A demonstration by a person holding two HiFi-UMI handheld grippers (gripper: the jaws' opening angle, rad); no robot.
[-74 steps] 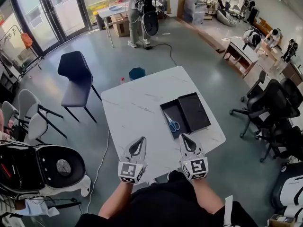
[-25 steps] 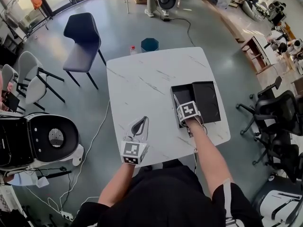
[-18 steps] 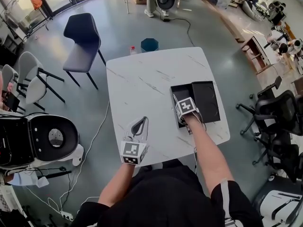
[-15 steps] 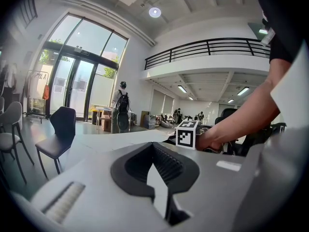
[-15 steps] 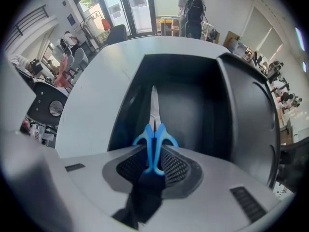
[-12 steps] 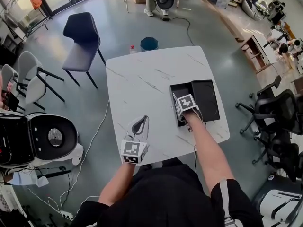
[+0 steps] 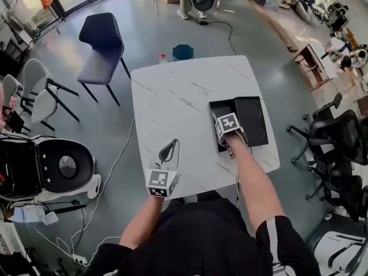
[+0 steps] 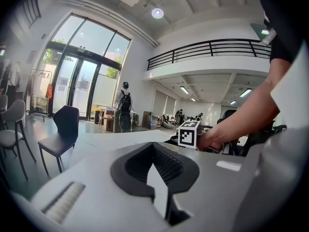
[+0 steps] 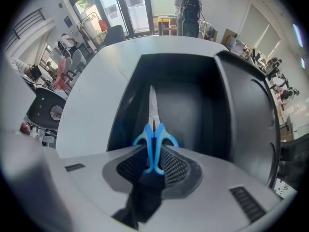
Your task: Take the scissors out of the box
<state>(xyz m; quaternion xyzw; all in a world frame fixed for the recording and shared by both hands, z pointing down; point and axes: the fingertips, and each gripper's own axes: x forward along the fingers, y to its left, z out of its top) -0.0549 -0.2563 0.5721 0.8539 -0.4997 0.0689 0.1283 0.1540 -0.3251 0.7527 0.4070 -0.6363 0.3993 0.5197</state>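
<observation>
Blue-handled scissors pinched by right gripper inside black box, handle ends hidden; left gripper closed, empty.

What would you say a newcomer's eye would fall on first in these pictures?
Most likely the blue-handled scissors, gripped by the right gripper, whose jaws are shut on the handles. The blades reach out over the open black box near the right edge of the white table. After that, the left gripper draws the eye, holding nothing over the table's near side.
</observation>
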